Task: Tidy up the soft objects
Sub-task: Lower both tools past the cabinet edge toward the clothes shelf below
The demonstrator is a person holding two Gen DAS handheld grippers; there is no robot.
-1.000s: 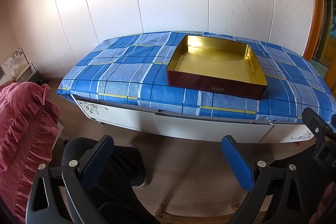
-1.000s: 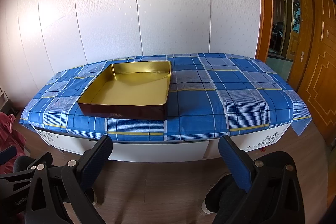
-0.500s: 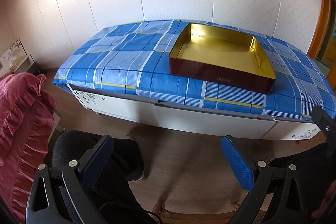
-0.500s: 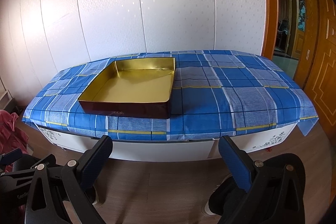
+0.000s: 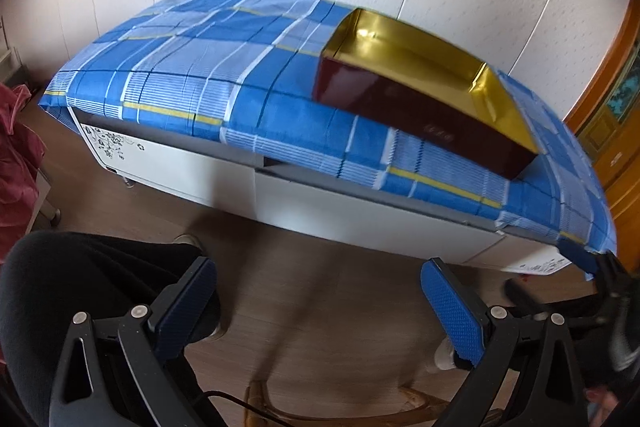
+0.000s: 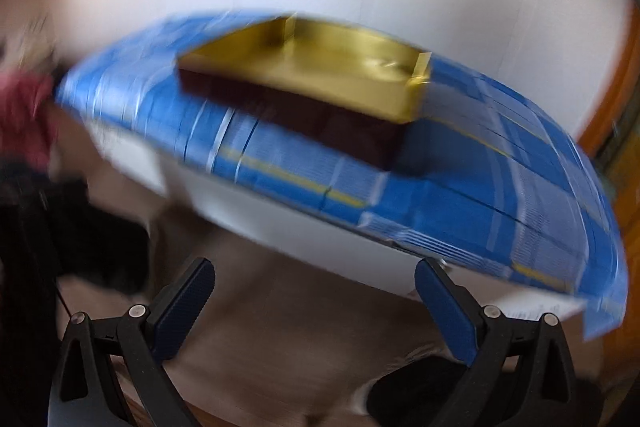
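At far left lies a red fabric heap (image 5: 16, 155), probably the soft things, well apart from the gold-lined box (image 5: 420, 75) on the blue-checked counter (image 5: 192, 67). Left gripper (image 5: 320, 307) and right gripper (image 6: 316, 307) hang wide open, empty. Fetching comes next: reach left, pinch cloth.

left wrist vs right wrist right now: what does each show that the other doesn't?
Only the left wrist view: a floral decal on the cabinet front, a faint mark on the box's dark side, and the right claw's black frame at the right edge.

Only the right wrist view: nothing extra that can be made out; it is heavily motion-blurred.

Both: the gold-lined box with nothing in it on the blue plaid cloth, pink fabric at far left, white wall, and an open, empty claw: left claw, right claw.
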